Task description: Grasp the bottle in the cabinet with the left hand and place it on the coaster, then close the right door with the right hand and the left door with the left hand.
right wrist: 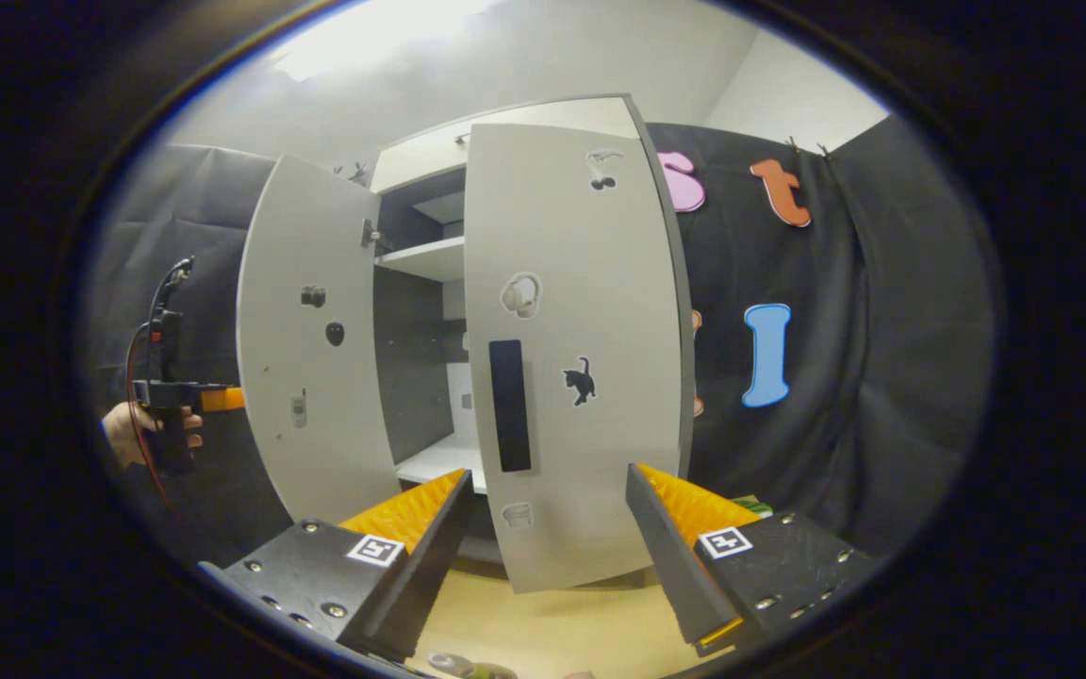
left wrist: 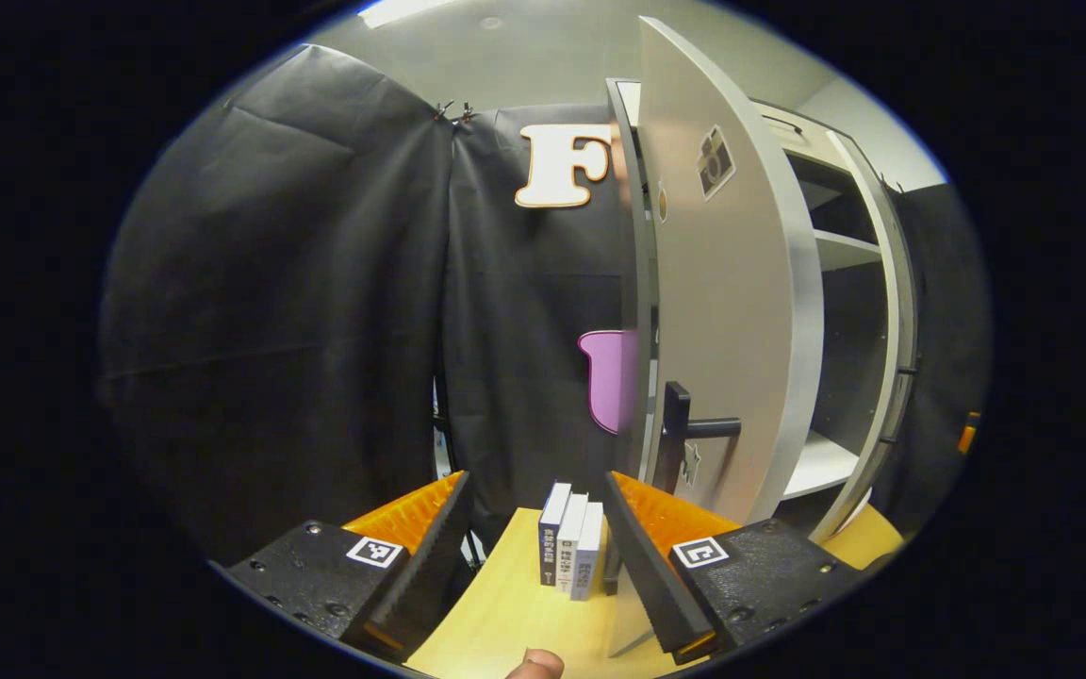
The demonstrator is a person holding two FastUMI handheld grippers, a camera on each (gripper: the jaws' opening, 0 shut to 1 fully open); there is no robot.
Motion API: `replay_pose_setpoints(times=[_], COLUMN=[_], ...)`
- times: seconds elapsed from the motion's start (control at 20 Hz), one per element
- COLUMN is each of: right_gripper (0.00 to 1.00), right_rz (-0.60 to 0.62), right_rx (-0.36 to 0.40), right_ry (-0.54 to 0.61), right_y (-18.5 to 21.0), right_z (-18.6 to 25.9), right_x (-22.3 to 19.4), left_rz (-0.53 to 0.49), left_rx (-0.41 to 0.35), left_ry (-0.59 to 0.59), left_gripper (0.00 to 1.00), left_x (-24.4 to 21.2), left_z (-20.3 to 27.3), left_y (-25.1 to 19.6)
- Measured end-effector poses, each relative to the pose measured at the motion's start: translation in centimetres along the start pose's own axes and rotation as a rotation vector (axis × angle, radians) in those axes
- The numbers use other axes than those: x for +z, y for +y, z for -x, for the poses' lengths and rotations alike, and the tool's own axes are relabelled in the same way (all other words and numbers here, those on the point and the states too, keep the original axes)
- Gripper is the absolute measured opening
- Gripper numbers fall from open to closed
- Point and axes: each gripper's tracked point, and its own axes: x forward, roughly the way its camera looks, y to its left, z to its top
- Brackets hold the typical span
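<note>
Left gripper view: the left claw [left wrist: 535,552] stands wide apart, holding nothing, low over the desk [left wrist: 515,613]. Between its fingers, farther off, three books [left wrist: 569,549] stand upright on the desk. The cabinet's left door [left wrist: 727,321] hangs open, seen nearly edge-on, with its dark handle [left wrist: 689,429] facing the camera; pale shelves [left wrist: 821,462] show behind it.

Right gripper view: the right claw [right wrist: 543,556] is likewise wide and holds nothing. The right door [right wrist: 581,349] is nearly shut; its dark handle [right wrist: 509,405] and a cat sticker [right wrist: 580,381] face the camera. The left door [right wrist: 312,339] stands wide open. Beyond it, a hand [right wrist: 128,434] holds the left gripper. I cannot make out the bottle or the coaster in either view.
</note>
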Motion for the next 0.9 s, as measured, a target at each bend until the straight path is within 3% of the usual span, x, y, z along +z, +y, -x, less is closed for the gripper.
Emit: replay_pose_setpoints(times=[0.05,0.25,0.4,0.5,0.55,0.8,0.9], right_gripper=[0.98,0.98,1.00,0.98,0.98,0.98,0.98], right_rz=[-0.001,-0.030,-0.051,-0.053,-0.049,-0.057,-0.060], right_rx=[0.007,0.056,0.048,0.047,0.038,0.011,0.006], right_ry=[-0.002,0.008,-0.003,-0.005,0.000,0.004,0.005], right_y=[0.5,1.5,1.0,0.7,0.3,-1.6,-1.9], right_z=[0.2,1.2,1.5,1.8,2.0,3.0,3.4], right_x=[-0.1,-1.0,-0.6,-0.6,-0.8,-0.7,-0.8], left_rz=[0.015,-0.021,-0.020,-0.018,-0.015,0.006,-0.003], left_rx=[-0.011,-0.035,-0.062,-0.058,-0.054,-0.091,-0.113], left_ry=[0.008,0.006,0.010,0.018,0.021,0.035,0.034], left_gripper=[0.89,0.88,0.89,0.84,0.88,0.89,0.84], left_x=[-0.1,-0.1,-0.2,-0.3,-0.3,-0.7,-0.5], left_z=[0.1,0.6,0.7,0.9,0.9,0.8,0.7], left_y=[-0.3,-2.3,-4.3,-5.2,-5.5,-7.9,-9.2])
